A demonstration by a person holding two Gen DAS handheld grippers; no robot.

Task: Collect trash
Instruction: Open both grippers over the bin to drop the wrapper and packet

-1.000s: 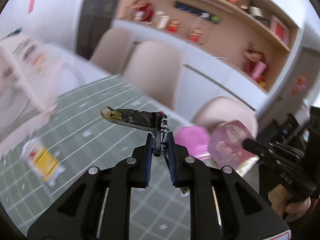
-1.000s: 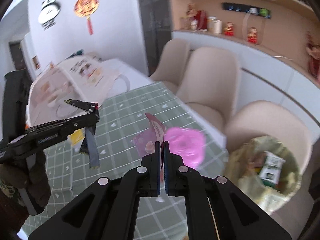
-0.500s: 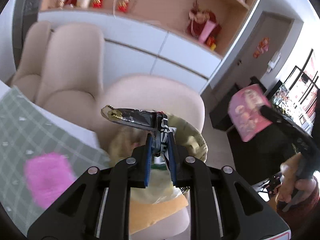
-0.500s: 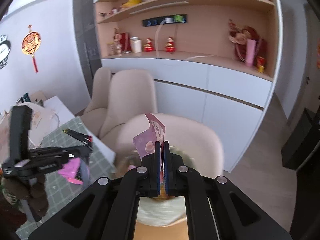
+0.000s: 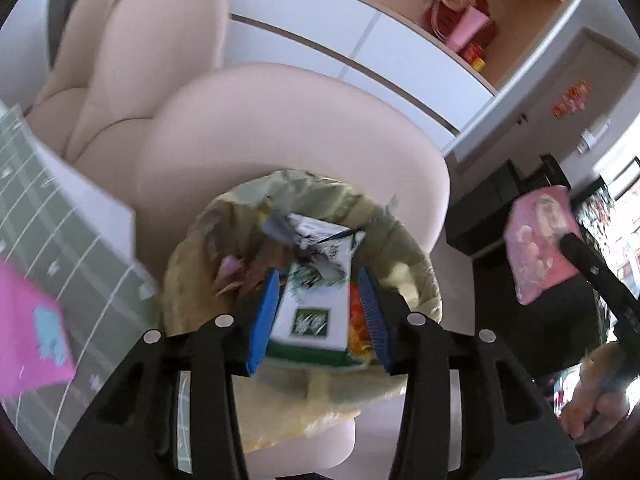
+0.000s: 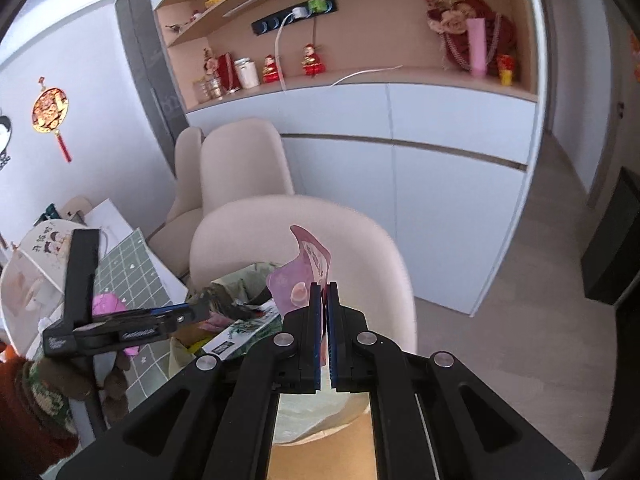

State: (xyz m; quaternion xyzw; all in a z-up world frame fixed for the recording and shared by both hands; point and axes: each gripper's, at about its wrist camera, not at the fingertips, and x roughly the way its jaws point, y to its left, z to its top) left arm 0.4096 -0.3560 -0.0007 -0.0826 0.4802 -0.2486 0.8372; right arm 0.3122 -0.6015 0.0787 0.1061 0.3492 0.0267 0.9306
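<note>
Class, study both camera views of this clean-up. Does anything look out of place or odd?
Yes: the trash bin, lined with a yellowish bag, sits on the seat of a beige chair rather than on the floor. It looks heaped, with a white and green carton lying on top.

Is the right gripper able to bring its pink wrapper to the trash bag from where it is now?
Probably yes. The right gripper holds the pink wrapper near the open trash bag, but the left gripper hangs over the opening.
</note>
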